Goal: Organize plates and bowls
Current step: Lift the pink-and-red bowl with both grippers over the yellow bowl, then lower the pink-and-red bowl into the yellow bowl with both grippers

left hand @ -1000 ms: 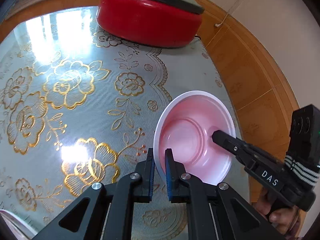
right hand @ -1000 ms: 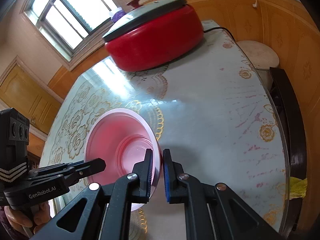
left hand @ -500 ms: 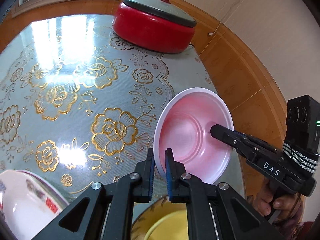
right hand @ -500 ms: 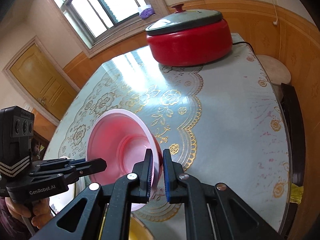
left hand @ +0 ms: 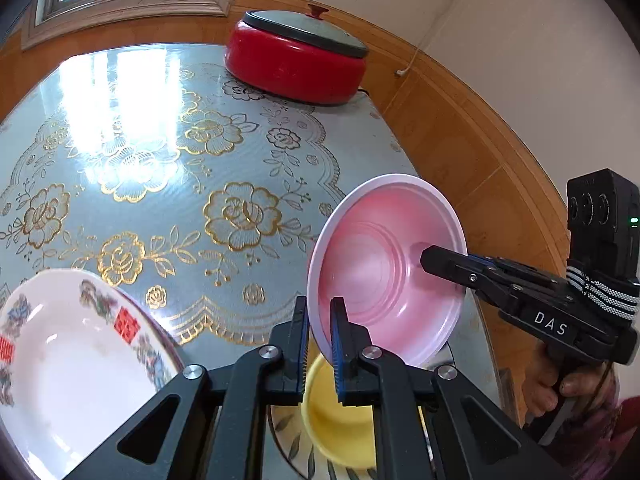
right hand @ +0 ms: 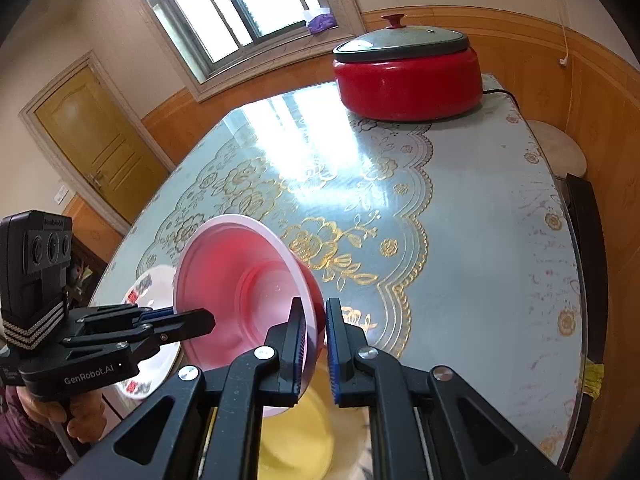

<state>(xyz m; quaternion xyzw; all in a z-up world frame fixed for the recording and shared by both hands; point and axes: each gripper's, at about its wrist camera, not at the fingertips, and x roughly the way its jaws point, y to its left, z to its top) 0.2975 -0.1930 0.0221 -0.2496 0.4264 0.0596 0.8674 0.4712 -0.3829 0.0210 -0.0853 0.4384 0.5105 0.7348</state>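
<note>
I see my left gripper point(left hand: 319, 334) clamped on the near rim of the pink bowl point(left hand: 384, 268), held tilted above a yellow bowl point(left hand: 336, 424). My right gripper point(left hand: 430, 258) pinches the far rim. 1 white patterned plate point(left hand: 72, 364) sits left; a red lidded pot point(left hand: 296, 64) stands beyond.

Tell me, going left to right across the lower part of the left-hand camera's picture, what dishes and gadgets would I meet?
White plate with red characters → yellow bowl, low between the near gripper's fingers → pink bowl, held up on edge → the other handheld gripper reaching in from the right to clamp the pink bowl's rim.
</note>
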